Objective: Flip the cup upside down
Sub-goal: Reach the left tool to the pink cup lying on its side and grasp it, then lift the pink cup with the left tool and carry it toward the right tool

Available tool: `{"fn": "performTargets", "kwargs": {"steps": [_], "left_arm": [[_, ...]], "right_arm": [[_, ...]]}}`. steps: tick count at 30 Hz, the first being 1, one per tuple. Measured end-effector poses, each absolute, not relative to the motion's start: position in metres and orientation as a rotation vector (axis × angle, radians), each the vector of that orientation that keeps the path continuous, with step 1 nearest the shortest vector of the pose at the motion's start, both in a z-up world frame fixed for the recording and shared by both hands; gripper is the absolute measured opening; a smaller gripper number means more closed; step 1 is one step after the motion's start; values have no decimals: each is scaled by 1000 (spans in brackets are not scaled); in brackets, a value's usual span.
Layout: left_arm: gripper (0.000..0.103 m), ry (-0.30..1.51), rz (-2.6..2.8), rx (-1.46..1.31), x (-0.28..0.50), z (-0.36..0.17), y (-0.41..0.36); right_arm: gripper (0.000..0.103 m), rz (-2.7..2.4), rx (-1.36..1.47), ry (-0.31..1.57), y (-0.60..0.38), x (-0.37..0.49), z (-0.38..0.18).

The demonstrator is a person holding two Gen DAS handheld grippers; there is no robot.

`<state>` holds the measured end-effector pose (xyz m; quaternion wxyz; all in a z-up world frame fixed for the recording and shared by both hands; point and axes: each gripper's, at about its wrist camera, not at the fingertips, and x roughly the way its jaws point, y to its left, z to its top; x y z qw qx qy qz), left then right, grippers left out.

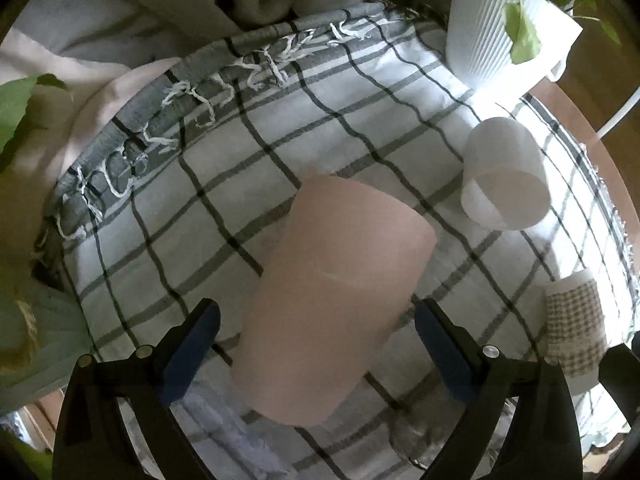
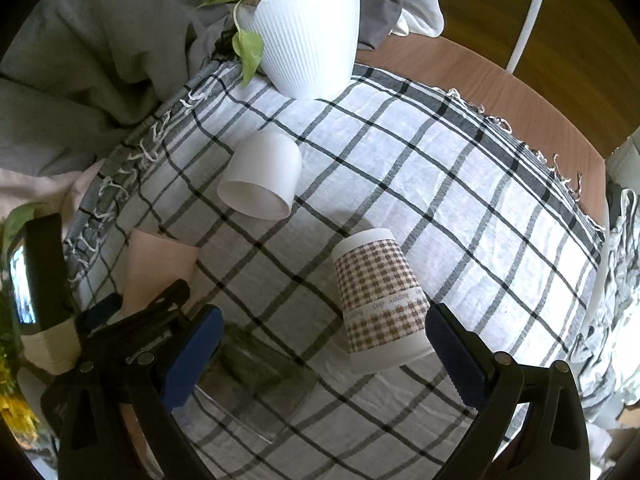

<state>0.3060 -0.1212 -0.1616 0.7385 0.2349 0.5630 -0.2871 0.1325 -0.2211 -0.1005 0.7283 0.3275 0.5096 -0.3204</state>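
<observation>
A pink cup (image 1: 336,300) stands upside down on the checked cloth (image 1: 224,184), between the wide-open fingers of my left gripper (image 1: 316,340); the pads do not touch it. It also shows in the right wrist view (image 2: 156,268), with the left gripper (image 2: 136,312) around it. A white cup (image 1: 502,176) (image 2: 262,174) and a brown-checked cup (image 1: 576,324) (image 2: 380,300) stand upside down too. My right gripper (image 2: 324,356) is open and empty, with the checked cup just ahead of its right finger.
A white ribbed plant pot (image 2: 308,32) (image 1: 504,28) stands at the cloth's far edge. Grey bedding (image 2: 80,60) lies beyond the table to the left. The wooden table edge (image 2: 500,88) and a white chair leg (image 2: 528,12) are at right.
</observation>
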Motion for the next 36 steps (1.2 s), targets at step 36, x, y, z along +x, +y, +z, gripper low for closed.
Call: {"fn": "performTargets", "kwargs": {"steps": [36], "left_arm": [[79,1155,-532,316,233,-73,-93]], "right_arm": [[102,-636,712,1053,-241,88,-74]]}}
